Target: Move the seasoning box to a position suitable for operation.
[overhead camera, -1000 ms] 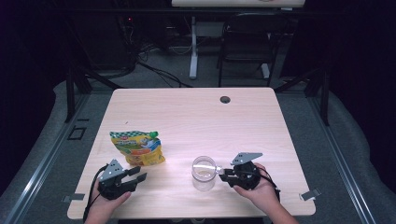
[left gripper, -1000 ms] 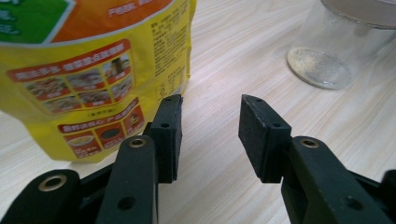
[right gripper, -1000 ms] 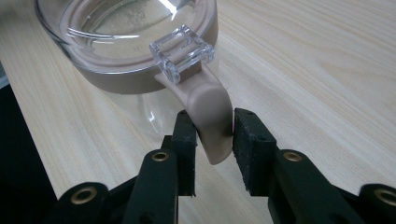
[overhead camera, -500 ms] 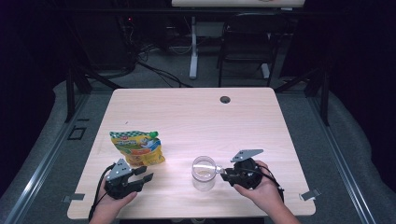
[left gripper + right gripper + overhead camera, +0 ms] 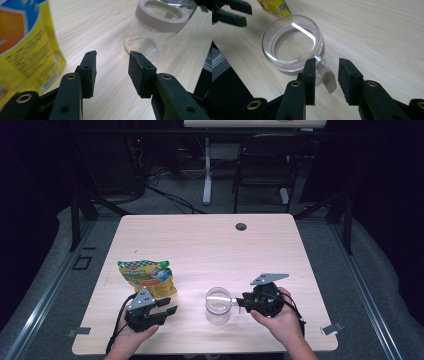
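Observation:
A clear glass mug stands upright and empty near the table's front edge. Its handle lies between the jaws of my right gripper, which stands open, with a small gap on each side. The mug's round rim is just beyond those jaws. A yellow snack bag with a blue and orange print lies flat to the left. My left gripper is open just in front of the bag's lower right corner. In the left gripper view the gripper points between the bag and the mug.
The light wooden table has a dark cable hole near its far edge. Dark chairs, desk legs and cables stand on the floor beyond the table. My left gripper sits past the mug in the right gripper view.
My left gripper has slid to the right along the front of the bag, toward the mug. The right gripper has barely moved and stays at the mug's handle.

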Available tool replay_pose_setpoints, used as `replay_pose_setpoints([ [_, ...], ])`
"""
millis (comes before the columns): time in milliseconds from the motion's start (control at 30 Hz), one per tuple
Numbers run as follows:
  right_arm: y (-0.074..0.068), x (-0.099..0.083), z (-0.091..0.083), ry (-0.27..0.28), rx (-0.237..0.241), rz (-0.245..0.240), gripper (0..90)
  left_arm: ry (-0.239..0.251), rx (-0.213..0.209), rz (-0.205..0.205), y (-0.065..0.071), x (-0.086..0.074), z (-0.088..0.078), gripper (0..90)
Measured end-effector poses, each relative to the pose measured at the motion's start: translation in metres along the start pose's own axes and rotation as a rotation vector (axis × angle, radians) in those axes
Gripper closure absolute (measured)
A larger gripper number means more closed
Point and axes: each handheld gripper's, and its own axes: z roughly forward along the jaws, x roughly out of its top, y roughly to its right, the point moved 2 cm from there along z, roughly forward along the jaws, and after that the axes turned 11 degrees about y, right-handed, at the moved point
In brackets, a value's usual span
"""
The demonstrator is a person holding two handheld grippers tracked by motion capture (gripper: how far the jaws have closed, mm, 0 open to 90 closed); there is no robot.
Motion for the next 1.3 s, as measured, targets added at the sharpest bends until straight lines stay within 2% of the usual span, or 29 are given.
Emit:
replay_pose_setpoints([
  [67,-0.001,0.005,-0.001,0.011,-0.012,-0.005,66.9,-0.003,0.006,0.014,0.002,0.006,0.004,56.2],
  [100,-0.002,0.008,-0.001,0.035,-0.018,-0.004,66.9,0.005,-0.005,0.003,0.003,0.008,0.006,56.6],
  [167,-0.004,0.011,-0.002,0.041,-0.012,0.030,66.9,0.013,-0.030,-0.013,0.004,0.014,0.012,59.1],
  [233,-0.006,0.015,-0.002,0.061,-0.009,0.056,68.9,0.018,-0.038,-0.016,0.007,0.020,0.017,59.3],
  [367,-0.009,0.018,-0.004,0.069,-0.017,0.099,73.9,0.013,-0.066,-0.014,0.013,0.031,0.029,62.0],
  [400,-0.009,0.018,-0.003,0.054,-0.048,0.088,76.4,0.011,-0.076,-0.009,0.014,0.034,0.032,63.2],
  [533,-0.010,0.015,-0.001,0.052,-0.049,0.097,77.1,0.008,-0.089,0.001,0.019,0.040,0.040,66.0],
  [667,-0.009,0.008,0.005,0.049,-0.059,0.098,78.8,0.016,-0.112,-0.009,0.022,0.038,0.042,70.7],
  [800,-0.008,0.004,0.009,0.021,-0.061,0.106,82.3,-0.011,-0.104,-0.006,0.022,0.033,0.044,75.4],
  [967,-0.008,0.006,0.011,0.005,-0.026,0.105,84.5,-0.036,-0.114,-0.001,0.022,0.027,0.044,77.6],
  [1133,-0.006,0.005,0.011,0.003,-0.026,0.095,85.3,-0.042,-0.125,0.005,0.025,0.026,0.044,78.9],
  [1300,-0.004,0.004,0.011,0.008,-0.015,0.105,85.3,-0.052,-0.135,0.014,0.028,0.025,0.046,80.7],
])
